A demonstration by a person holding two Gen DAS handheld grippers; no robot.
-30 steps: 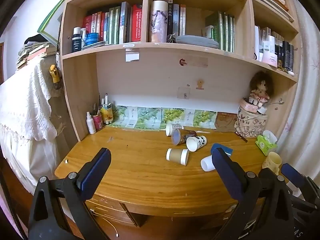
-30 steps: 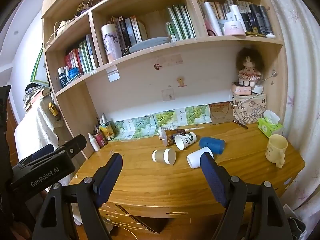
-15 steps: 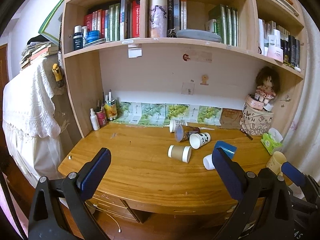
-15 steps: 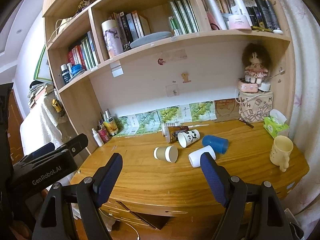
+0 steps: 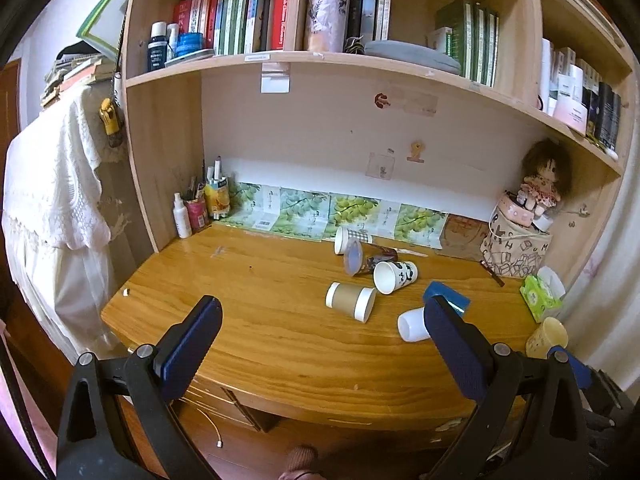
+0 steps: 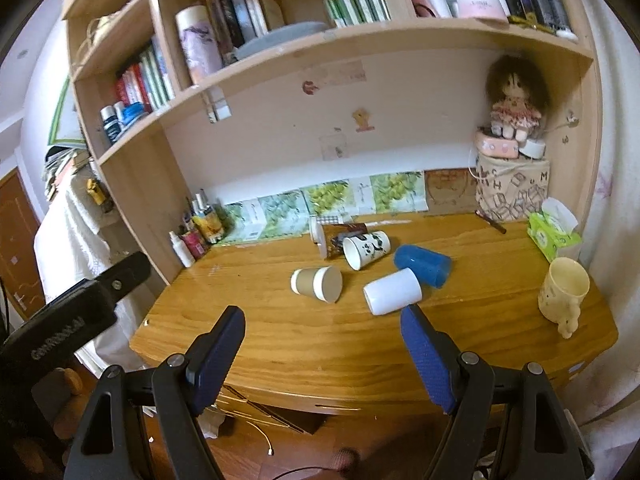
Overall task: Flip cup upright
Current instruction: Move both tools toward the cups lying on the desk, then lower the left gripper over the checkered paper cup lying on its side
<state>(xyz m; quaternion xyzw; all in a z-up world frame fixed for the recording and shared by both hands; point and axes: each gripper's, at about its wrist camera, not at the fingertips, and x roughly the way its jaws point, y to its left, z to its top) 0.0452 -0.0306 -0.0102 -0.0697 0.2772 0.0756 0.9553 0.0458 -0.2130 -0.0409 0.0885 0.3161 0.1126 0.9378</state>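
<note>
1. Between the right gripper's (image 6: 322, 344) blue pads nothing is held; its jaws are spread wide above the desk's (image 6: 280, 344) near edge.
2. Just ahead of its right finger, a white cup (image 6: 392, 291) is seen lying on its side. A blue cup (image 6: 422, 266) lies touching it behind, and a brown paper cup (image 6: 317, 282) lies on its side to the left, apart from it.
3. Further back, a panda cup (image 6: 366, 248) and two more tipped cups are crowded together.
4. The left gripper (image 5: 320, 332) is likewise held wide open and empty, short of the desk; the brown paper cup (image 5: 351, 301) lies ahead of it.
5. A yellow mug (image 6: 563, 292) stands upright at far right.
6. Risks, as judged: a cylindrical cup could be rolled away by a one-sided touch; the blue cup could be knocked when the white cup is gripped; thin paper walls could be crushed.
</note>
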